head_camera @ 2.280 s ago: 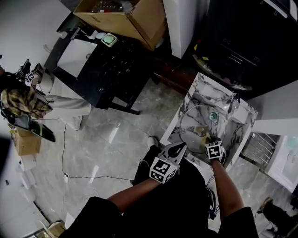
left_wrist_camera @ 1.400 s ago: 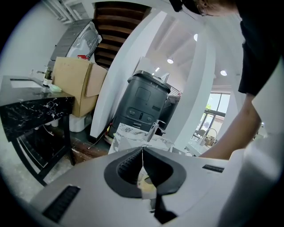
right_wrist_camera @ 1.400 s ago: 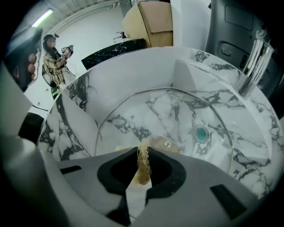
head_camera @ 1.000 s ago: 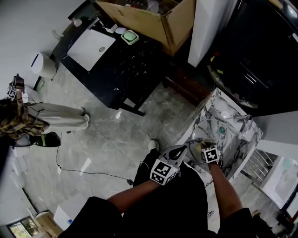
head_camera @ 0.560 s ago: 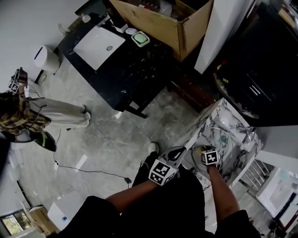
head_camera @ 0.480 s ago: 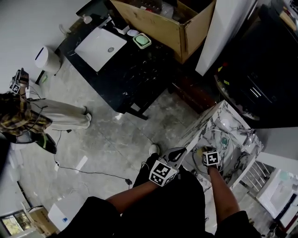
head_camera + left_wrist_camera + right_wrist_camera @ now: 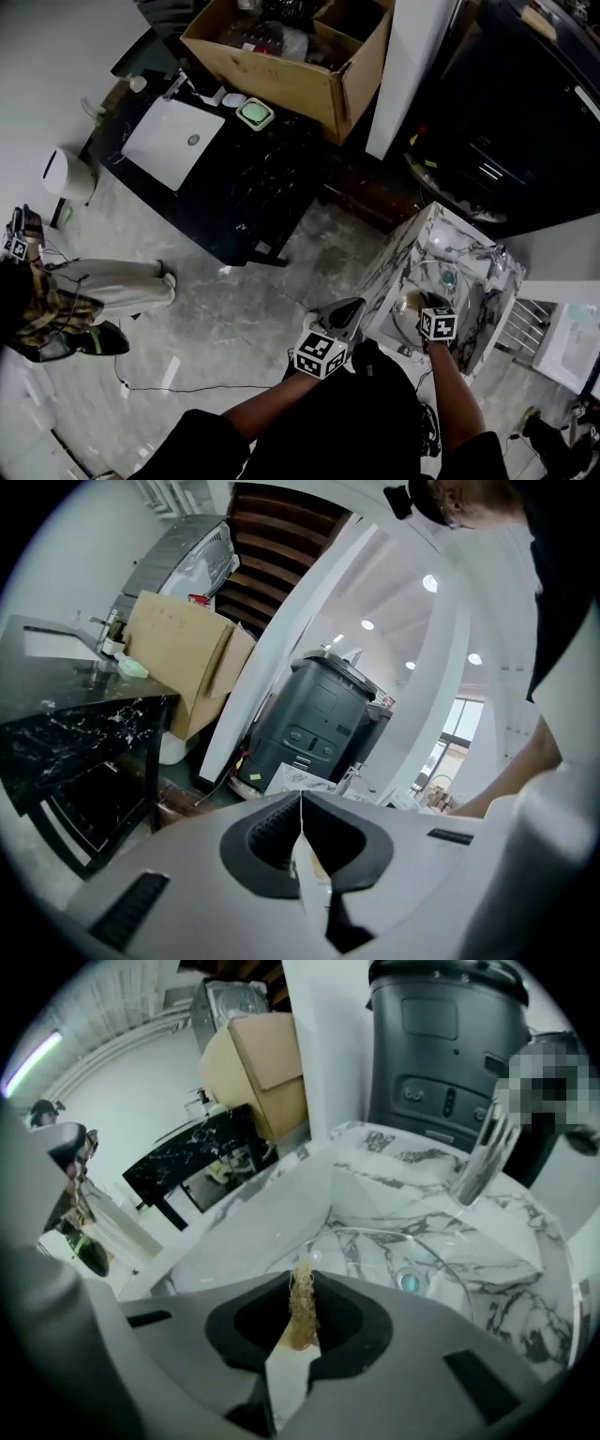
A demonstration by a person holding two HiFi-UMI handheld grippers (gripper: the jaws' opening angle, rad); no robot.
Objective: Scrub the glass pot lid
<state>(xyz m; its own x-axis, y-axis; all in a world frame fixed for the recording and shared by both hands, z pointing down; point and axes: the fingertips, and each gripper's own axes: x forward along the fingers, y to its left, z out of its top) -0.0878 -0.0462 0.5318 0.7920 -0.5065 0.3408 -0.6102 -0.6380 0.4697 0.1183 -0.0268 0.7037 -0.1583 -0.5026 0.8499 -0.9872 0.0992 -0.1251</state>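
From above, the right gripper (image 7: 428,304) has stayed at the near rim of the glass lid (image 7: 442,279) in the marble sink (image 7: 410,236). Left gripper (image 7: 300,803): pressed together, empty. Right gripper view: pinching a tan scrub pad (image 7: 299,1314), so scrubbing likely continues

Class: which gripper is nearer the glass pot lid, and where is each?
Right. The right gripper, shut on a scrubber, sits over the near edge of the glass pot lid; the left gripper, shut, hangs left of it, off the marble sink.
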